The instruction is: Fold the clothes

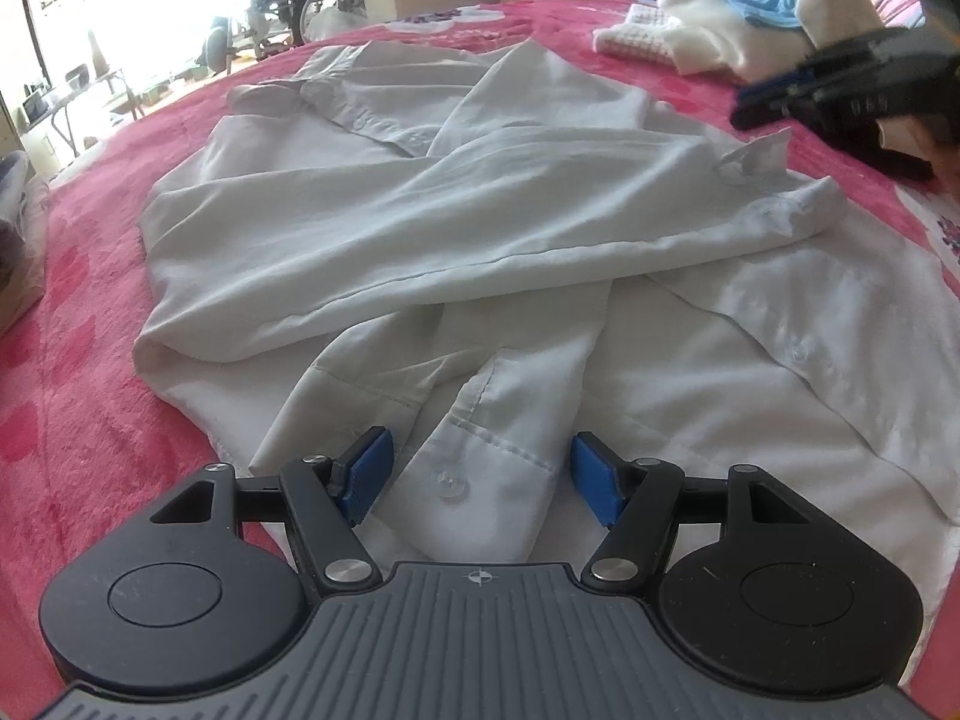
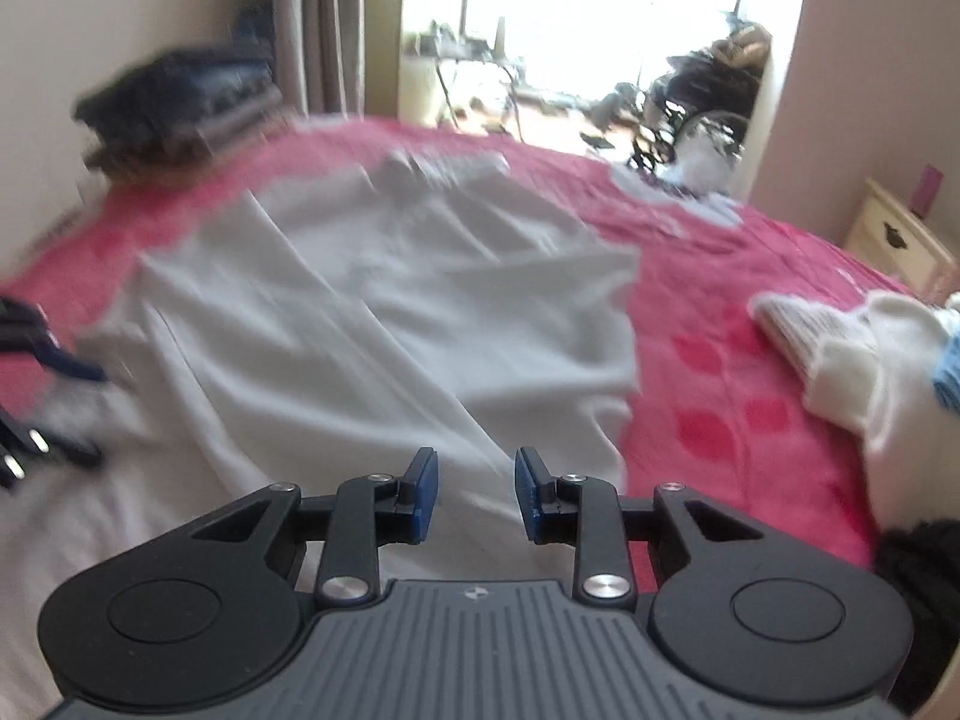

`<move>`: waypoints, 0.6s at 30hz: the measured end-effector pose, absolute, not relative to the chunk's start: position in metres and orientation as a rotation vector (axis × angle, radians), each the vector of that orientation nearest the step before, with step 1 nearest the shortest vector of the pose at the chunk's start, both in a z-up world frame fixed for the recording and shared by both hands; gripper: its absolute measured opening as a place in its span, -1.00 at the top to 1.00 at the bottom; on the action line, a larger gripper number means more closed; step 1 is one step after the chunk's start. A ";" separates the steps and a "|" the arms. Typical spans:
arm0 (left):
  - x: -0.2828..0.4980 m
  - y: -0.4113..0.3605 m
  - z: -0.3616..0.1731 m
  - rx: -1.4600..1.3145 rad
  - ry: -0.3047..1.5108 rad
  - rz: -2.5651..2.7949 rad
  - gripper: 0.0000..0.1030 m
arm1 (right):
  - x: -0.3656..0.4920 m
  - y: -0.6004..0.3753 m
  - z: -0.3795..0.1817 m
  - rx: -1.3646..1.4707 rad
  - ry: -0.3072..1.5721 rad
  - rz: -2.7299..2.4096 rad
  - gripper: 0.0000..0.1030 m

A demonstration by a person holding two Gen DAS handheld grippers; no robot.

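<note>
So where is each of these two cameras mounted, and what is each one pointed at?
Left wrist: sits on the left gripper, looking down over a shirt cuff between its open jaws; the right gripper shows at upper right.
Right wrist: sits on the right gripper, jaws apart over the cloth, facing the window; the left gripper shows at left.
Shared: white shirt, pink bedspread, wheelchair.

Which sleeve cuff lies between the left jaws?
The near cuff, with a clear button, lying between the open left gripper; the other cuff lies far across the shirt.
</note>
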State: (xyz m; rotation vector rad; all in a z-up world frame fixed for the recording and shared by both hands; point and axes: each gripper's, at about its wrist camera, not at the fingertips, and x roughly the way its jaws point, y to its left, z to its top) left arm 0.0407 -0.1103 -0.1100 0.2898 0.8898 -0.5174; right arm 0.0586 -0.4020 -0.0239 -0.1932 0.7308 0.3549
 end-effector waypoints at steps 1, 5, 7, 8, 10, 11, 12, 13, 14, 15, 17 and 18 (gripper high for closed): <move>0.040 -0.108 -0.108 0.281 0.894 -0.518 -0.29 | 0.062 -0.397 -0.020 -0.190 0.716 0.376 0.40; 0.037 -0.091 -0.092 0.207 0.903 -0.528 -0.28 | 0.079 -0.371 -0.008 -0.193 0.670 0.465 0.40; 0.037 -0.075 -0.078 0.149 0.887 -0.519 -0.28 | 0.087 -0.357 -0.007 -0.207 0.652 0.500 0.40; 0.039 -0.065 -0.071 0.121 0.870 -0.503 -0.28 | 0.091 -0.350 -0.008 -0.215 0.646 0.518 0.40; 0.046 -0.049 -0.063 0.101 0.830 -0.439 -0.29 | 0.099 -0.337 -0.010 -0.222 0.644 0.552 0.40; 0.053 -0.043 -0.062 0.109 0.817 -0.398 -0.28 | 0.103 -0.331 -0.012 -0.225 0.647 0.567 0.40; 0.062 -0.039 -0.064 0.135 0.812 -0.352 -0.28 | 0.105 -0.326 -0.014 -0.231 0.653 0.576 0.40; 0.071 -0.036 -0.067 0.164 0.808 -0.314 -0.22 | 0.106 -0.320 -0.017 -0.236 0.659 0.584 0.40; 0.081 -0.035 -0.072 0.195 0.805 -0.294 -0.19 | 0.107 -0.315 -0.019 -0.239 0.665 0.591 0.40; 0.091 -0.035 -0.078 0.221 0.805 -0.287 -0.13 | 0.108 -0.312 -0.020 -0.240 0.670 0.597 0.40; 0.109 -0.036 -0.091 0.272 0.809 -0.275 -0.05 | 0.108 -0.306 -0.023 -0.237 0.681 0.606 0.40; 0.117 -0.037 -0.097 0.292 0.811 -0.268 0.05 | 0.107 -0.303 -0.025 -0.236 0.686 0.609 0.40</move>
